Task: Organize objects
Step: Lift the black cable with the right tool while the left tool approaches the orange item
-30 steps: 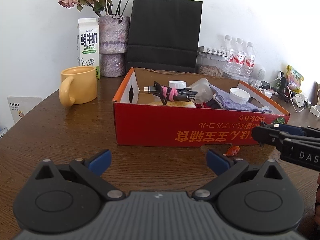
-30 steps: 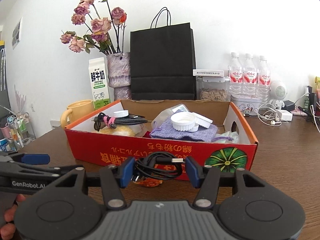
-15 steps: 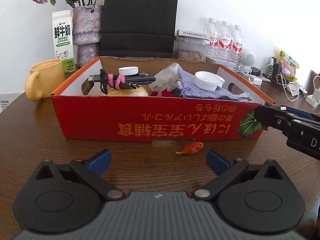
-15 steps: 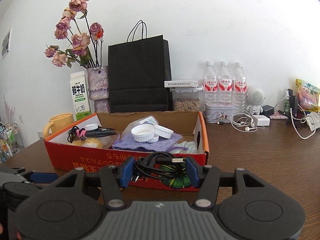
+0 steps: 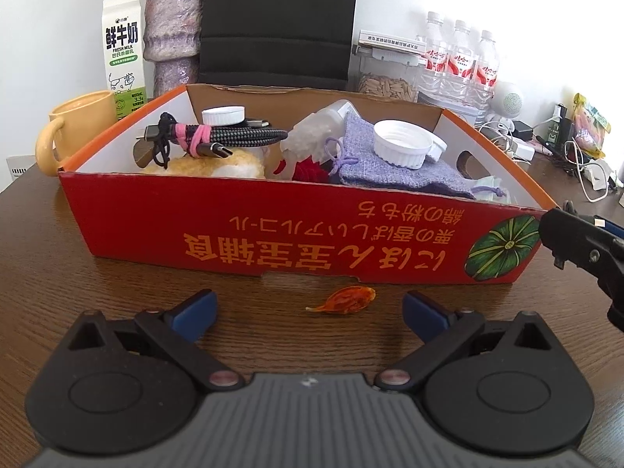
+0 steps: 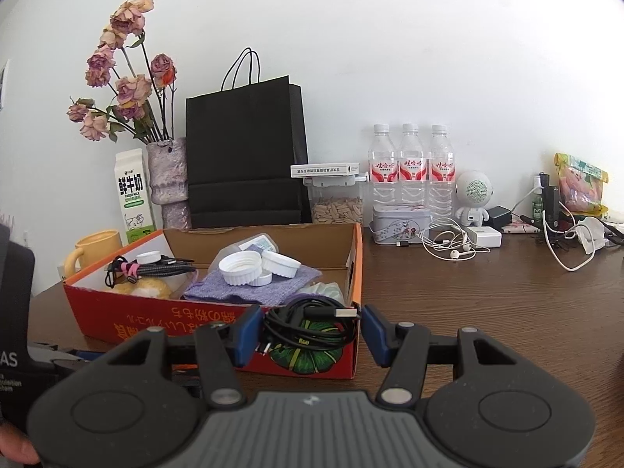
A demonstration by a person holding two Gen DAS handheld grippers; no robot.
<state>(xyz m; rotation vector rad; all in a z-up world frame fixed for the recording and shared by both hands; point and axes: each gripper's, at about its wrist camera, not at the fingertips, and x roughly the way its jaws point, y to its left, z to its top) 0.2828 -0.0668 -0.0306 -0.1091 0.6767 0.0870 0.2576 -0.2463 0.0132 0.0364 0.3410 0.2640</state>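
Right gripper (image 6: 310, 329) clamps cable (image 6: 308, 325), plug rightward.

The dark brown wooden table (image 5: 58, 257) was finished smooth with a soft sheen. The red printed cardboard box (image 5: 241, 230) was matt outside, raw brown inside. A lilac woven cloth pouch (image 5: 374, 173) looked coarse; the white ribbed plastic lid (image 5: 401, 148) was smooth. The coiled black cable (image 6: 308, 329) was sheathed in glossy plastic, its plug in bright metal. The black paper bag (image 6: 243, 148) was matt, the yellow mug (image 5: 78, 128) glazed.
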